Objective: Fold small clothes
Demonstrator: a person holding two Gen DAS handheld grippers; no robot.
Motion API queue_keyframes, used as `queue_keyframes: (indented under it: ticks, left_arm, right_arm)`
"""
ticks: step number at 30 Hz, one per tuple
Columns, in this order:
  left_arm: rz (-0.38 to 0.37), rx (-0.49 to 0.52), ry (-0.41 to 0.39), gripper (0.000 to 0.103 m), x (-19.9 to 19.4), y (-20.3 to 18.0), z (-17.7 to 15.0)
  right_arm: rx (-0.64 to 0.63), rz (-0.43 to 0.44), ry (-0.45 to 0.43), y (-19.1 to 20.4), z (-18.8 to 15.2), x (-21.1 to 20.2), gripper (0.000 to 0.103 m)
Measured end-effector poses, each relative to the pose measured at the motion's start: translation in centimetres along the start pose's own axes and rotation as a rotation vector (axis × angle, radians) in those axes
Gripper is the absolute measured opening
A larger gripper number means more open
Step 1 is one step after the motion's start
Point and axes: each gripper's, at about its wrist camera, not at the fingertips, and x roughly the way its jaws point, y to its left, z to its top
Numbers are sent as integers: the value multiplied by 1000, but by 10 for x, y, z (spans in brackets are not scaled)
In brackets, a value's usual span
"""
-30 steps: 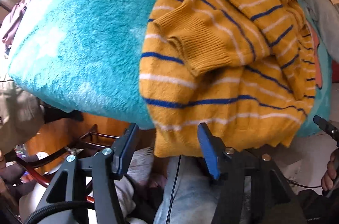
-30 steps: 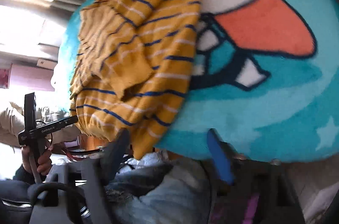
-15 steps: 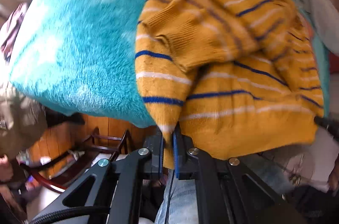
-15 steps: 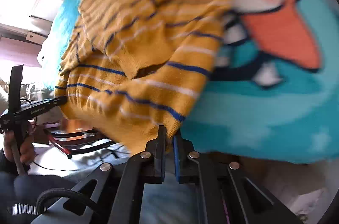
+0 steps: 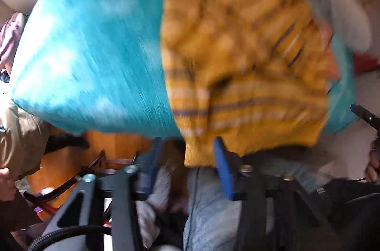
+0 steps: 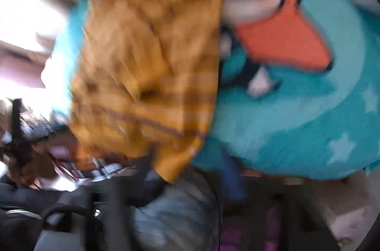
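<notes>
A mustard-yellow sweater with blue and white stripes lies bunched on a teal plush blanket. Both views are blurred by motion. My left gripper is open at the blanket's near edge, with the sweater's hem hanging between its fingers. In the right wrist view the sweater covers the left of the blanket, and my right gripper is open with the sweater's lower corner hanging between its fingers. A sleeve cuff lies folded over the sweater's body.
The blanket shows an orange and white cartoon face. Wooden furniture and a dark red chair frame sit below its edge. My jeans-clad legs are under the grippers. Pale grey fabric lies beyond the sweater at right.
Half a second ago both grippers were shut on the sweater's hem. Both have opened now and let the hem go, and the sweater sits more bunched on the blanket.
</notes>
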Motion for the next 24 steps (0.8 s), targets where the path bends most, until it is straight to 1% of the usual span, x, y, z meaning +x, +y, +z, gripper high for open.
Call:
queue_keyframes:
  ticks: [1,2,3,4,5,8,9,10,11,13,14,16,19,21,22,24]
  left_arm:
    - [12,-16,-59,62,-16,2,7]
    - [34,-39,-136,67,-34,3,20]
    - [41,-49,-172,68,-43,3,30]
    - [50,-57,-210,70,-56,-4,47]
    - [50,-60,-243,71,-63,-9,66]
    - [39,-37,-301,71,-77,-33,125]
    - [56,-23,-316,71,-76,-37,134]
    - [98,8,-340,71,-80,-49,150]
    - [116,24,-361,71,-78,-59,158]
    - [162,48,-400,71,-81,-77,174]
    - [189,67,-412,71,-79,-87,184]
    - [213,80,-409,71,-72,-99,203]
    - [227,90,-391,71,-59,-107,224]
    - [258,113,-375,71,-44,-108,237]
    - [256,114,-353,71,-33,-104,248]
    - [222,82,-307,71,-18,-91,265]
  right_arm:
    - [10,20,-46,0,11,-13,91]
    - [18,37,-78,1,25,-23,91]
    - [19,52,-113,3,45,-31,91]
    - [9,69,-152,7,65,-37,91]
    - [5,80,-171,14,73,-35,91]
    - [21,141,-241,25,125,-28,91]
    - [23,144,-247,28,143,-27,91]
    - [15,124,-257,32,155,-28,91]
    - [0,85,-273,39,171,-30,91]
    - [-26,40,-276,50,192,-32,91]
    - [-28,31,-279,55,198,-30,91]
    - [-18,27,-271,55,214,-27,91]
    - [-6,25,-250,54,234,-6,91]
    - [-13,-6,-223,47,248,11,91]
    - [-19,-10,-207,42,255,21,91]
    - [-6,-14,-180,29,266,40,90]
